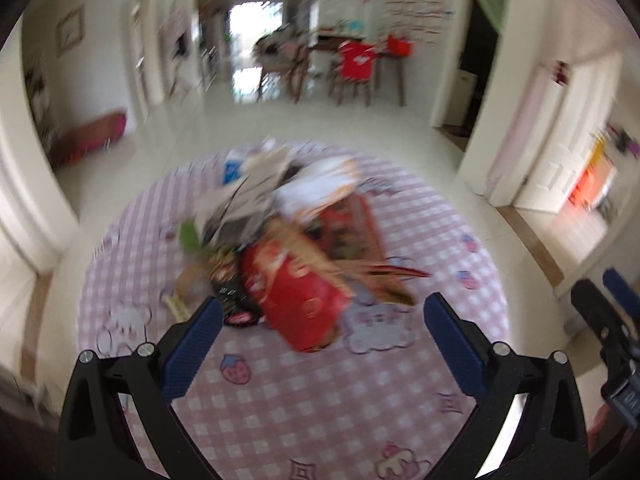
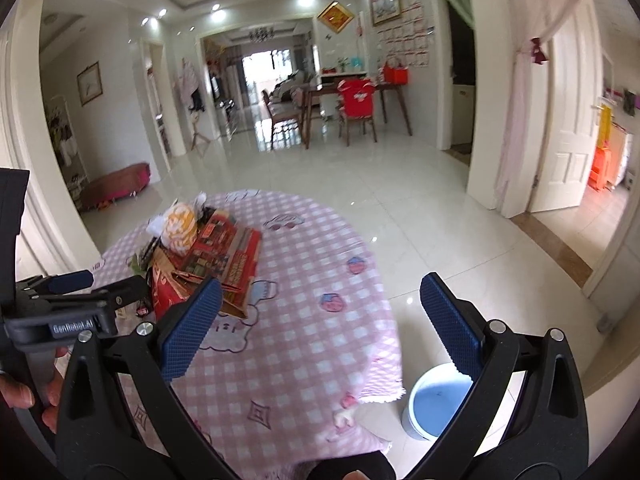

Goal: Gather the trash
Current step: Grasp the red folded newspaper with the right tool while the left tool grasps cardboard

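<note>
A blurred heap of trash (image 1: 288, 236) lies on a round table with a pink checked cloth (image 1: 304, 400): a red packet (image 1: 298, 296), a red printed box (image 1: 352, 228), white and grey papers. My left gripper (image 1: 320, 312) is open just short of the red packet, nothing between its fingers. From the right wrist view the same pile (image 2: 204, 252) sits at the left, topped by a yellow-and-white bag (image 2: 180, 228). My right gripper (image 2: 320, 296) is open over the cloth's right edge, holding nothing. The left gripper (image 2: 72, 300) shows at the far left.
A light blue bucket (image 2: 434, 400) stands on the tiled floor below the table's right edge. Beyond are glossy white tiles, a dining table with chairs (image 2: 352, 104), a low red bench (image 2: 116, 188) at left and a white door (image 2: 568, 128) at right.
</note>
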`<state>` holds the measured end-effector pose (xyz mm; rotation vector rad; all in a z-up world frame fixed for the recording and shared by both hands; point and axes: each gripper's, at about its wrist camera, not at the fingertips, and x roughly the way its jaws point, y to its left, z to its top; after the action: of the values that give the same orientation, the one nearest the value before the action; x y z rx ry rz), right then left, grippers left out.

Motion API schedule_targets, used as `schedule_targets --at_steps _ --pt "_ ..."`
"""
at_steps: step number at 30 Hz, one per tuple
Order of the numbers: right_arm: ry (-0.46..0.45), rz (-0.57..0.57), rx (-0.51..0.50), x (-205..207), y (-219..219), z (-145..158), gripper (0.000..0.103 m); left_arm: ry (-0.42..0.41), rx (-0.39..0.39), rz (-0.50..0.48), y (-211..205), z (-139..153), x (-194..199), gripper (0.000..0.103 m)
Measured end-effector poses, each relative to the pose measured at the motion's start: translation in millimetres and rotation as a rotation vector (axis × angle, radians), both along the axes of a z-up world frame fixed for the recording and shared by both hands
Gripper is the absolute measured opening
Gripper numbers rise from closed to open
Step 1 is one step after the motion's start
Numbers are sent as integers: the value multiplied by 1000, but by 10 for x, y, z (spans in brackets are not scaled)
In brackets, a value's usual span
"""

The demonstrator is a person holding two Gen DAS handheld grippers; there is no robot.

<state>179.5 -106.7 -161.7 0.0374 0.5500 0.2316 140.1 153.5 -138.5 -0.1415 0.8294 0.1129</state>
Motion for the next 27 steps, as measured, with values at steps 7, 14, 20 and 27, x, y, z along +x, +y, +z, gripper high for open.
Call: schedule_targets --at_steps 7,14,20,27 --pt "49 55 -11 378 306 -315 97 42 -118 87 435 -324 189 99" --pt "70 217 -32 596 524 -510 97 44 -130 120 521 -378 319 99" --pt "52 439 -172 739 1011 -642 97 34 -93 151 665 -352 239 99" --pt "121 542 -220 986 1271 -858 43 22 17 110 647 -354 297 99"
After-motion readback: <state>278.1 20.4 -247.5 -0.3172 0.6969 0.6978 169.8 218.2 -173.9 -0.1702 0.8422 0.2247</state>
